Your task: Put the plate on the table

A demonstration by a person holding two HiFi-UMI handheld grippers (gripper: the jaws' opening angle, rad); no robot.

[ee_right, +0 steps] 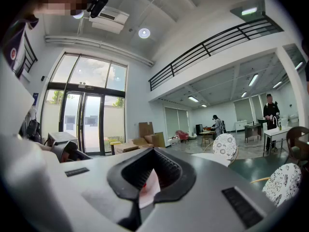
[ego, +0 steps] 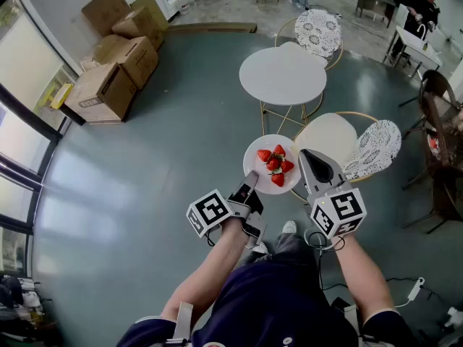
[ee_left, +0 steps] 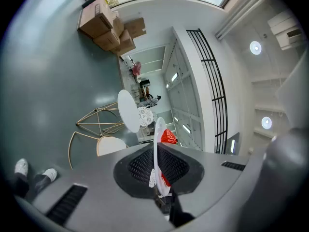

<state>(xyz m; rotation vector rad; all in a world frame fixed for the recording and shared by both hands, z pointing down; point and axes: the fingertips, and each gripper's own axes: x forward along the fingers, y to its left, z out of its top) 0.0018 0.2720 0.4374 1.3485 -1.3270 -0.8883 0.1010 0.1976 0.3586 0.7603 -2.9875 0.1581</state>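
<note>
Cardboard boxes (ego: 116, 49) are stacked on the grey floor (ego: 159, 157) at the far left, by the window wall. The left gripper (ego: 251, 184) is clamped on the near-left rim of the plate (ego: 260, 170); the left gripper view shows that plate (ee_left: 155, 144) edge-on between the closed jaws, with strawberries (ee_left: 168, 136) on its upper face. The plate is white and round, held roughly level in the air between both grippers, and carries a small heap of strawberries (ego: 275, 163) at its centre. The right gripper (ego: 305, 156) grips the plate's right rim; in the right gripper view the jaws are closed on a white edge of the plate (ee_right: 148, 191) with red showing behind it. The plate hangs over the near-left edge of a cream chair seat (ego: 329, 134); that chair's lace-patterned back (ego: 376, 147) lies to the right. The round white table (ego: 283, 74) stands beyond the plate, apart from it, its top bare. A second patterned chair (ego: 318, 31) stands at the table's far edge. One white shoe (ego: 288, 228) shows below the plate.
</note>
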